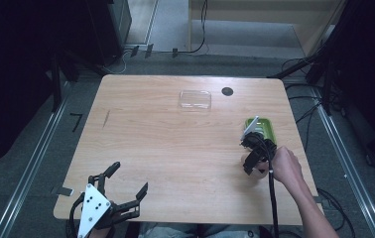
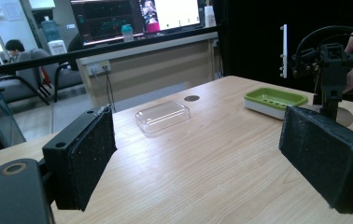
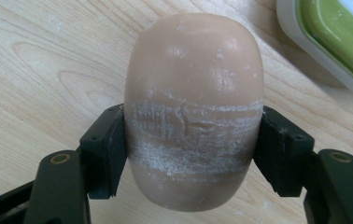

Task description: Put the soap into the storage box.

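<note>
A tan oval bar of soap with whitish scuff bands lies on the wooden table. My right gripper is shut on its lower half, one black pad against each side. From above, that gripper stands near the table's right edge, just in front of a green soap dish with a white base. My left gripper is open at the front left corner, nothing between its pads. A clear plastic lid lies at the back middle.
A dark round hole sits in the tabletop to the right of the lid. The soap dish lies close to the upper right of the soap. Cables run over the floor behind the table. Beyond it are a desk, monitors and chairs.
</note>
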Demonstrator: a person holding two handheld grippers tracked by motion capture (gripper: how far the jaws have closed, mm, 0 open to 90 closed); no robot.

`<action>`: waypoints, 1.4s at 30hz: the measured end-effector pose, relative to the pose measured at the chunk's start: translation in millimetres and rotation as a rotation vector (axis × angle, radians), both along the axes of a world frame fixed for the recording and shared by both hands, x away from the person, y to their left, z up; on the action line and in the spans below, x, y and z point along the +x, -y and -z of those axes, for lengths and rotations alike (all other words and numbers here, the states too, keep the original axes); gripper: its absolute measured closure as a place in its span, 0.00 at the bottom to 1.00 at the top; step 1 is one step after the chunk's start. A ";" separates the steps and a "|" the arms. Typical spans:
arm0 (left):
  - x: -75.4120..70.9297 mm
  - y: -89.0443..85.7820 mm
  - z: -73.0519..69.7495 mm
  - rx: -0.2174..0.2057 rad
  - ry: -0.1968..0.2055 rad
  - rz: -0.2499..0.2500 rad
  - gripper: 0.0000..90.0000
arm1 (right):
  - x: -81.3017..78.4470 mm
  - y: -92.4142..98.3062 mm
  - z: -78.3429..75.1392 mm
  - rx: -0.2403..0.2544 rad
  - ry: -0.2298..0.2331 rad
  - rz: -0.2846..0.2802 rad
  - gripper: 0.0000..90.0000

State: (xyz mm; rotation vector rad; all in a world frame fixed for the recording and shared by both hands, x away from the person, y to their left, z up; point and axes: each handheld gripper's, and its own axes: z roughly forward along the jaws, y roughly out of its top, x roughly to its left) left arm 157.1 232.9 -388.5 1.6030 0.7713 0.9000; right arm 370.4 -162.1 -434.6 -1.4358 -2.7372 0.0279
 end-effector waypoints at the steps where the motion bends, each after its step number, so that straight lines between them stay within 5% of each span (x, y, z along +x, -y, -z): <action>1: 0.0 0.0 0.0 0.001 0.000 0.001 0.13 | 0.3 0.6 -0.4 0.001 -0.003 0.000 0.37; 42: 0.4 0.2 0.0 0.000 -0.001 0.002 0.13 | 6.9 31.5 -8.9 -0.018 -0.009 0.068 0.37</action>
